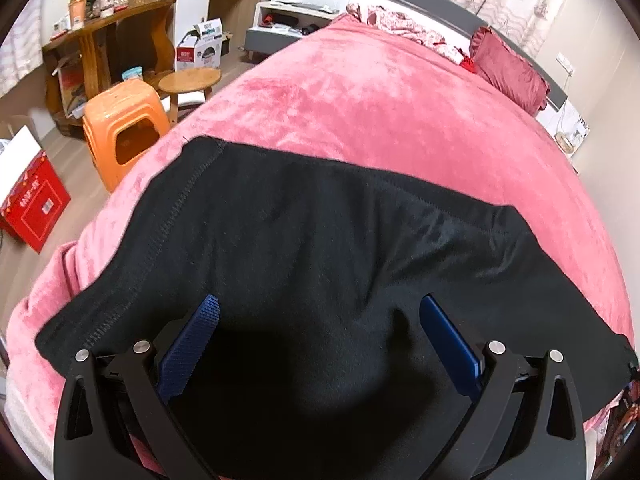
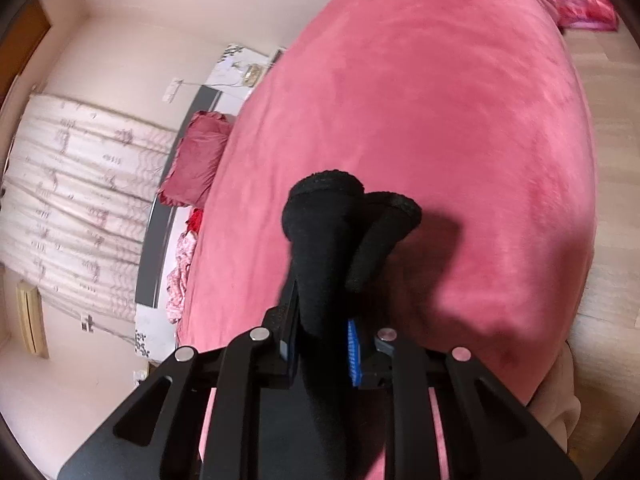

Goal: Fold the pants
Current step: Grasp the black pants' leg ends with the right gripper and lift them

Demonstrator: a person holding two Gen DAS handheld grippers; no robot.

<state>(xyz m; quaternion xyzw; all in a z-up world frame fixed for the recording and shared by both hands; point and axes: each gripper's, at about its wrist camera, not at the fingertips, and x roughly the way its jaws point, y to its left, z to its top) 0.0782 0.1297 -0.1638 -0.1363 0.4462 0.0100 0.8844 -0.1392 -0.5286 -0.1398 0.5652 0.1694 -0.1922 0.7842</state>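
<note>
Left wrist view is showing the left gripper [image 1: 318,340] hanging over the black pants [image 1: 304,232], its two blue fingers [image 1: 192,350] standing wide apart with only flat cloth lying beneath and between them, nothing pinched. The pants are lying spread on the pink blanket [image 1: 360,100], reaching from under the gripper out ahead of it and off to both sides, a stitched hem running up and to the left of the left finger. Far ahead and to the right of the gripper a red pillow [image 1: 510,70] is resting at the head of the bed. Off to the left, beyond the blanket's edge, an orange stool [image 1: 120,128] and a round wooden stool [image 1: 190,80] are standing on the floor, with a red box [image 1: 34,206] nearer the gripper's left side; its contents are hidden. A white carton [image 1: 200,46] with open flaps is sitting by the wooden desk [image 1: 116,24], and I cannot tell what is inside it.

Right wrist view is showing the right gripper [image 2: 322,344] with its jaws drawn narrow, clamping a bunched fold of the black pants [image 2: 320,248]. The cloth is rising ahead of the fingertips in two rounded lobes, lifted off the blanket and casting a shadow just to its right. The pillow is lying well off to the gripper's left
</note>
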